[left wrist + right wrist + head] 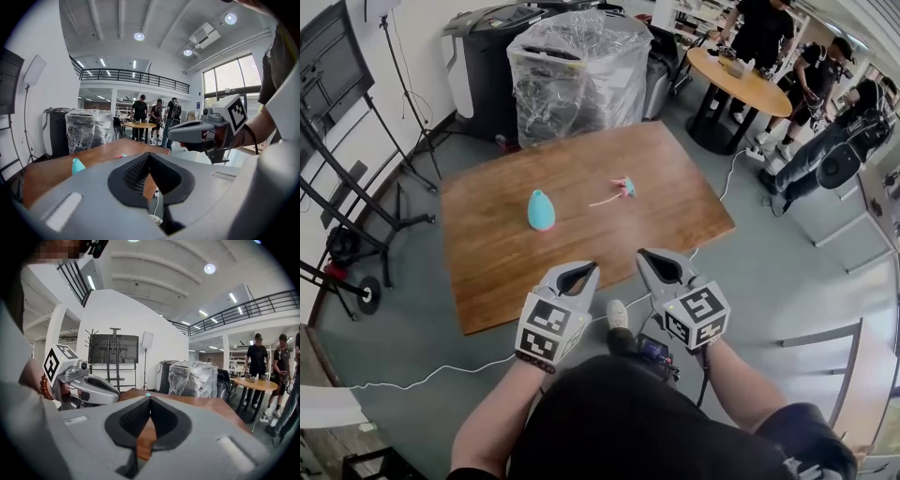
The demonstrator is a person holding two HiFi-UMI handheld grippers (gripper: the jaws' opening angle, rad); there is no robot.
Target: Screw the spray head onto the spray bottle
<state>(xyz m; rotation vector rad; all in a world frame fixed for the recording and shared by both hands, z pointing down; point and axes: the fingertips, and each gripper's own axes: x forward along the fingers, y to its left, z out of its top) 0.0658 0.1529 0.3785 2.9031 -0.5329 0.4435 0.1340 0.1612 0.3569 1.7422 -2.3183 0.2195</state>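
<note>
Both claws hover at the near edge of the bench (502, 272), each with its jaws pressed together on nothing, the left claw (579, 272) beside the right claw (651, 258). The teal spray bottle (541, 210) stands upright on the bench, beyond the left claw and slightly to its left, so that hand looks the nearer one for it. The spray head (625, 187) lies on its side further off, more in line with the right claw, its white dip tube (604, 200) trailing left toward the bottle.
</note>
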